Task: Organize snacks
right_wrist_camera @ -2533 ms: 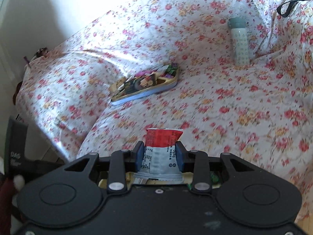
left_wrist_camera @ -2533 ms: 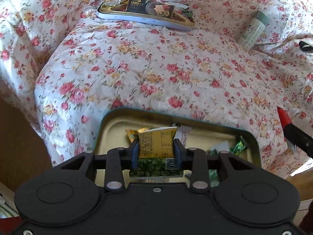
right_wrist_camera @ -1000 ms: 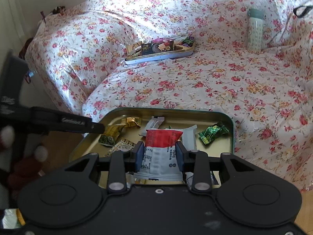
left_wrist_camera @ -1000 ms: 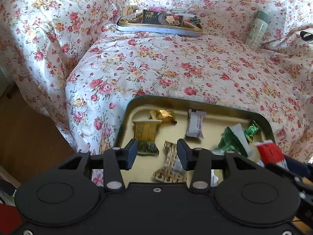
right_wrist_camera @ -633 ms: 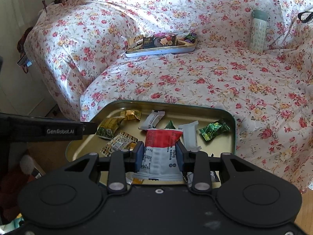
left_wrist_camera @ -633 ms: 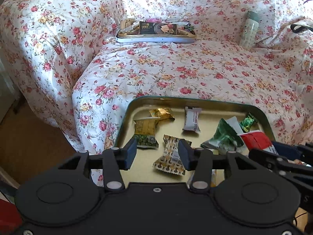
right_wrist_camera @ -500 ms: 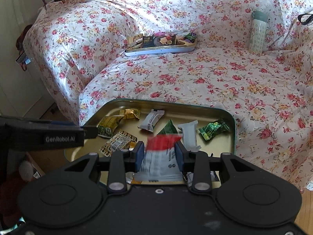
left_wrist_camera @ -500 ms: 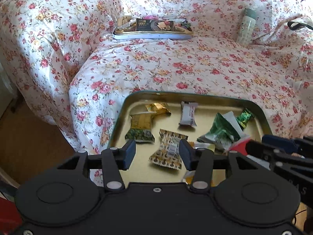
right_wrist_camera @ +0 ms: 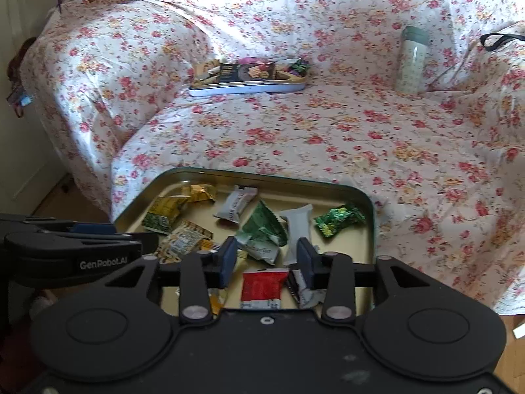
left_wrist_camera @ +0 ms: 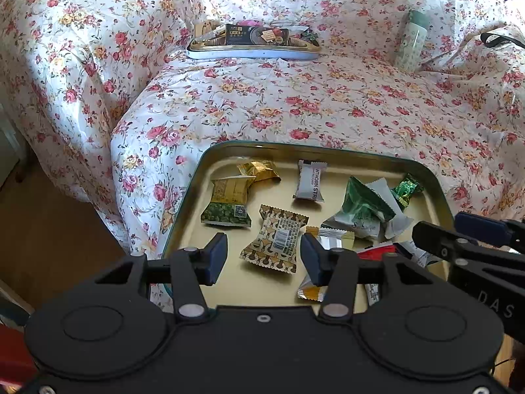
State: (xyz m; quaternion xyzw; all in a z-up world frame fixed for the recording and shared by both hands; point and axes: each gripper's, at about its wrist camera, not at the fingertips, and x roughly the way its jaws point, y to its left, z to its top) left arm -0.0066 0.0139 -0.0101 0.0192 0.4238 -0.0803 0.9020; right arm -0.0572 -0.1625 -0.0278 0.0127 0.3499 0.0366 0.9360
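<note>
Jaws of right gripper [right_wrist_camera: 265,259] just parted; red packet [right_wrist_camera: 262,285] dropped into tin [right_wrist_camera: 370,229].

Snacks [left_wrist_camera: 279,239] in tin [left_wrist_camera: 328,151] on sofa [left_wrist_camera: 295,98]

You can read "GenRobot.AI" on the left gripper [right_wrist_camera: 82,256], "DAS" on the right gripper [left_wrist_camera: 492,305], and "THORN STR" on the white wrapper [left_wrist_camera: 310,180] in the near tray [left_wrist_camera: 328,151].
</note>
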